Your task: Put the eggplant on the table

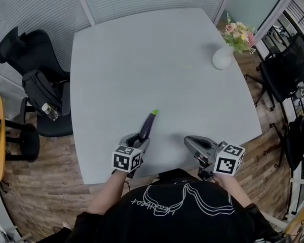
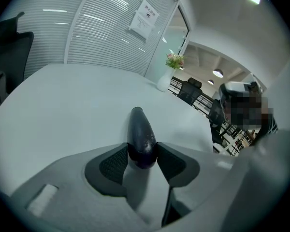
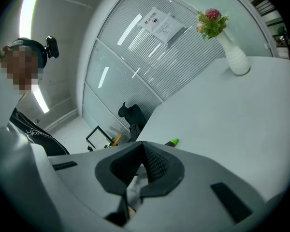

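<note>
At the grey table [image 1: 142, 59] bearing a flower vase [image 1: 223, 57], left tool [image 1: 140, 139] grips the eggplant [image 1: 148, 123]; right tool [image 1: 190, 142] clenched.

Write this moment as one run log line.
left gripper: shut on eggplant | eggplant: over table | right gripper: shut, empty

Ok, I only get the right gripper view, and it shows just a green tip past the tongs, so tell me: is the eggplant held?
Observer: Yes. The left tongs are clamped on the eggplant's dark, fat end.
Operator: Which way does it point?
Observer: Away from the person, green tip leading, over the near part of the table.
</note>
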`<state>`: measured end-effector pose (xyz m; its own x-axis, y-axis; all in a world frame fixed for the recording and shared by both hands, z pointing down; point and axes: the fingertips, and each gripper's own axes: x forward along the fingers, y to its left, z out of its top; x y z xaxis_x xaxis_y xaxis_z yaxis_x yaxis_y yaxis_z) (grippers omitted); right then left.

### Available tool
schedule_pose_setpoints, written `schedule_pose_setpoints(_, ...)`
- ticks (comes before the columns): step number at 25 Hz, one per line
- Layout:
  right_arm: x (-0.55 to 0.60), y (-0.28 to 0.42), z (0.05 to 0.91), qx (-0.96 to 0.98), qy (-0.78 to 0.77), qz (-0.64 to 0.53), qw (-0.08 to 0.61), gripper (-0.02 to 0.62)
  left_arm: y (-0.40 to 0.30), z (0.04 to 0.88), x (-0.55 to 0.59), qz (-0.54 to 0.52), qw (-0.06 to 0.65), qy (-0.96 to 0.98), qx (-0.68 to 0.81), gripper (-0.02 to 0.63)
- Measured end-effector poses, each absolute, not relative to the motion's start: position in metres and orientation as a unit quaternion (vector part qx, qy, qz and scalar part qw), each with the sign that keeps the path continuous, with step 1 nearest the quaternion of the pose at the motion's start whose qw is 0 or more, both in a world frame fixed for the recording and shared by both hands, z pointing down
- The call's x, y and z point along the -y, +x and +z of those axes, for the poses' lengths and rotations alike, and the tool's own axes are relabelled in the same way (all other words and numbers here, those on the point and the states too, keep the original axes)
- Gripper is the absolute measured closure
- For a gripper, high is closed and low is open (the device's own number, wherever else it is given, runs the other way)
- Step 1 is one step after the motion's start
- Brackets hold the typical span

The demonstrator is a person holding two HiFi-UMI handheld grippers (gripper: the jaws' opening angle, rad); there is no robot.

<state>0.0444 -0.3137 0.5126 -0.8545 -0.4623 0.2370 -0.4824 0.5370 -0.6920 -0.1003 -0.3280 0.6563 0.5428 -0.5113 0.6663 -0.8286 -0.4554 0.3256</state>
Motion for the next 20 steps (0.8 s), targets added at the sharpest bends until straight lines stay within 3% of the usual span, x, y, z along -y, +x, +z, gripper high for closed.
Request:
schedule_pose_setpoints(12,0.3,0.043,0.516,0.875,0.259,0.408,0.013,0.586,-0.101,0.666,0.324,0.263,0.324,0.811,0.41,0.41)
schedule_pose_setpoints(20,0.289,0.036,0.513,0.879,0.248,0.408,0.014,0.586,-0.106,0.66,0.316,0.252,0.325,0.812,0.413,0.342)
